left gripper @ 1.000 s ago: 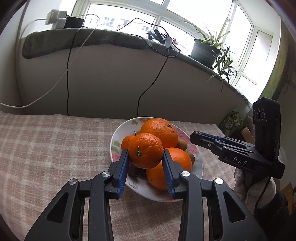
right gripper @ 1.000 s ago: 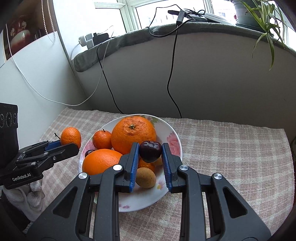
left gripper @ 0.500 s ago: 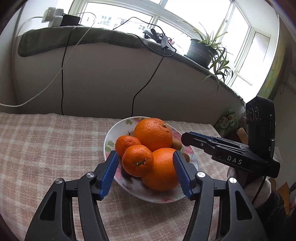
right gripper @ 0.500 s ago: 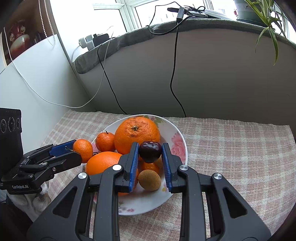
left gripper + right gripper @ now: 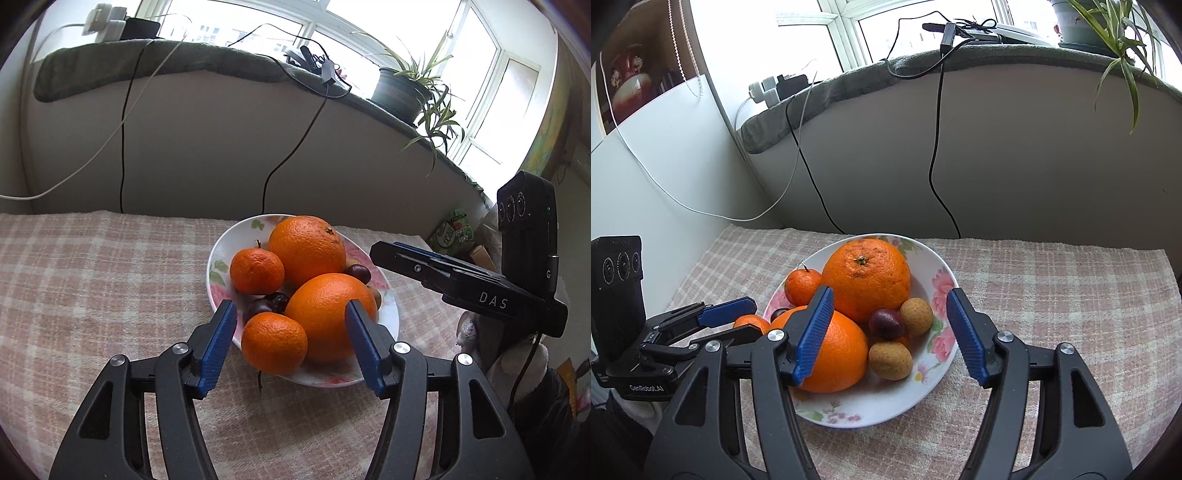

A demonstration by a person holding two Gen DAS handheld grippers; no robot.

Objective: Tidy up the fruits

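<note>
A flowered white plate (image 5: 221, 251) holds two big oranges (image 5: 306, 247) (image 5: 328, 314), a mandarin (image 5: 256, 271) and dark cherries (image 5: 264, 304). A second mandarin (image 5: 274, 343) lies at the plate's near rim, loose between the wide jaws of my open left gripper (image 5: 290, 310). In the right wrist view my right gripper (image 5: 890, 295) hangs over the plate (image 5: 886, 406) with its jaws opening and no pad touching fruit. Below it lie a dark cherry (image 5: 886, 323) and two tan fruits (image 5: 916, 315) (image 5: 889, 360). The left gripper (image 5: 746, 321) shows at the plate's left.
A pink checked cloth (image 5: 92, 277) covers the table. Behind the table stands a low wall under a sill with hanging cables (image 5: 122, 147) and a potted plant (image 5: 399, 92). The right gripper (image 5: 380, 251) reaches in from the right of the plate.
My left gripper opened and let go of the mandarin, which now rests at the plate's near rim. My right gripper opened and the dark cherry dropped among the fruit.
</note>
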